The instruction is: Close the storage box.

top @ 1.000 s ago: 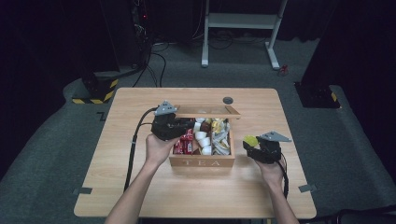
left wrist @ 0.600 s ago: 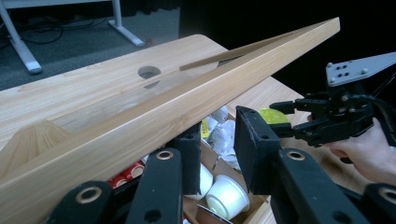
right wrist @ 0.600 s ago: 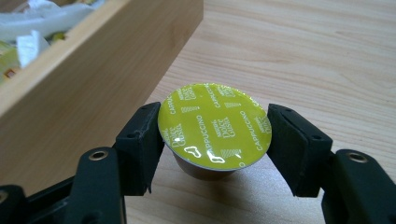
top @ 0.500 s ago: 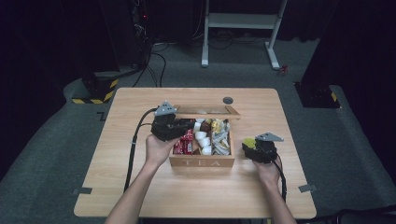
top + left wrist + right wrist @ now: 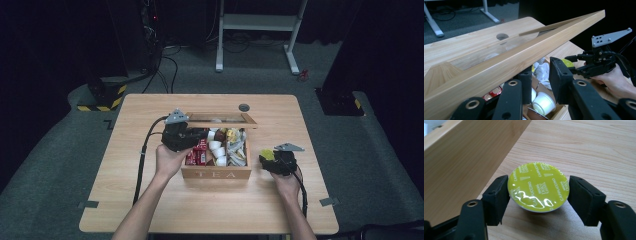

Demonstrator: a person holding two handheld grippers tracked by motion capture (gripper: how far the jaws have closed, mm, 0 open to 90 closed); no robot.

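Note:
A wooden box marked TEA [image 5: 216, 174] stands mid-table with its glass lid [image 5: 220, 119] raised. My left gripper [image 5: 202, 135] reaches over the box's left half, and its jaws stand apart above the white capsules [image 5: 544, 102]. The lid's wooden frame [image 5: 524, 57] leans across the left jaw, and I cannot tell if it rests there. My right gripper [image 5: 266, 156] is low over the table just right of the box, shut on a yellow-green cappuccino capsule [image 5: 537, 186]. Both pads touch the capsule's rim, and the box's side wall [image 5: 461, 157] is close by.
The box holds red packets [image 5: 197, 155], white capsules [image 5: 216, 147] and paper sachets [image 5: 235, 150]. A round cable hole [image 5: 244, 107] sits behind the box. Bare tabletop [image 5: 150, 200] lies to the left, right and front. A white-legged frame [image 5: 255, 30] stands on the floor beyond.
My right gripper has come down toward the table and a little closer to the box, with the capsule still in it. The left gripper and the lid have not moved.

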